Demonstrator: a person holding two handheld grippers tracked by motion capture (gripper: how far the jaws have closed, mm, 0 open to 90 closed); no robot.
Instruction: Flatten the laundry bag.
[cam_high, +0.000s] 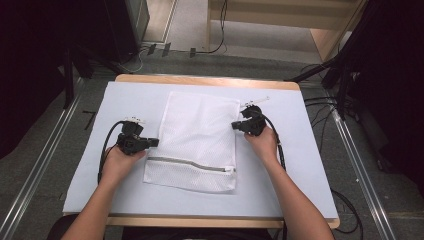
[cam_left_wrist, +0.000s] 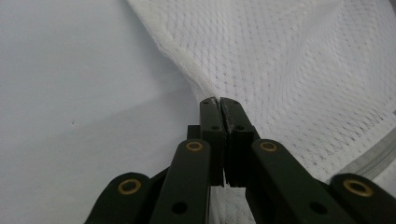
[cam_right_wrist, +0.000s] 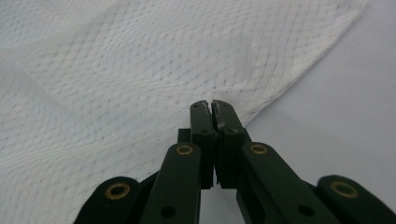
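The table (cam_high: 210, 80) has a light wood top; its far edge and near edge show as bare wood strips. A pale sheet (cam_high: 300, 165) covers most of the top and lies flat. The table stands on a grey floor (cam_high: 45, 165). Two metal rails (cam_high: 35, 165) run along the floor, one on each side of the table. Black stand legs (cam_high: 67, 80) rise beside the far left corner, and more stand at the far right. Black cables (cam_high: 345, 210) lie on the floor at the right. A wooden shelf unit (cam_high: 300, 20) stands beyond the table.
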